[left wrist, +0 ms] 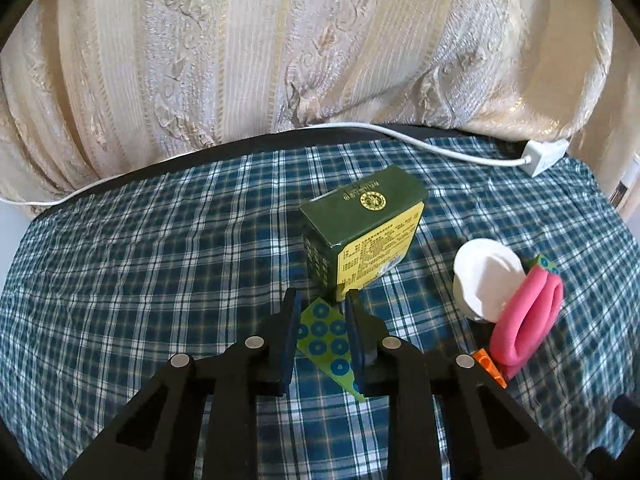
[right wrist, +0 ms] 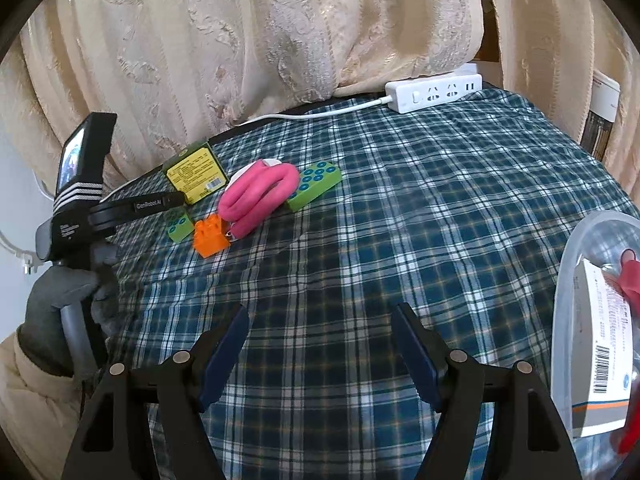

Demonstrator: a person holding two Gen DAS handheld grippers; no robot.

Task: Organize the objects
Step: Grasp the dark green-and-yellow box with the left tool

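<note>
- Nearest the lens, the left gripper has its blue pads clamped on a small lime-green plastic building brick with blue studs, down on the blue-and-white plaid cloth. Looks like a proper grip, brick squeezed from both sides.
- Right gripper hangs over bare plaid with jaws spread wide and nothing between them.
- Just past the held brick stands a dark green cardboard box with a yellow label, very close to the fingertips, might even touch.
- Off to its side: a white round tub-like thing, a folded pink foam tube lying against it, and a little orange plastic brick beside that.
- A bigger green studded brick sits behind the pink tube in the right wrist view.
- Clear plastic container at the right edge already has a white barcoded packet and something red in it.
- So my guess: sorting's barely started. A couple of items binned, one brick in hand, five or so left.
- White power strip by the cream curtain probably stays put.
</note>
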